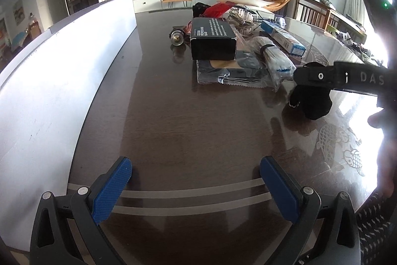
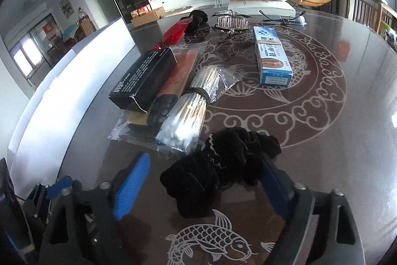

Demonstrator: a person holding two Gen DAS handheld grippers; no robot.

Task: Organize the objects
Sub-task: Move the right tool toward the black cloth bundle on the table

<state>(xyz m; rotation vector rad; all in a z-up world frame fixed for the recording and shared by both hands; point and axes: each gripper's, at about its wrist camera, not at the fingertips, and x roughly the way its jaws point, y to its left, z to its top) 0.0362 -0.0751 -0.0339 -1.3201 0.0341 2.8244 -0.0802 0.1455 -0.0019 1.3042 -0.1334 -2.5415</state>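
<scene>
A black fuzzy scrunchie (image 2: 220, 165) lies on the dark table between the open fingers of my right gripper (image 2: 206, 188); whether the pads touch it I cannot tell. In the left wrist view the scrunchie (image 1: 313, 101) shows under the right gripper's finger (image 1: 322, 77). My left gripper (image 1: 196, 183) is open and empty, low over the bare near part of the table. A black box (image 2: 142, 80) (image 1: 213, 37), a cotton swab bag (image 2: 183, 113) (image 1: 275, 58), flat packets (image 1: 223, 71) and a blue-white box (image 2: 271, 58) (image 1: 282, 37) lie beyond.
A white board (image 1: 49, 81) stands along the table's left side. Farther back lie a red packet (image 2: 175, 32), a second black scrunchie (image 2: 198, 16), a silver hair clip (image 2: 232, 21), glasses (image 2: 282, 19) and a metal knob (image 1: 177, 37). The table (image 2: 335, 140) has a fish pattern.
</scene>
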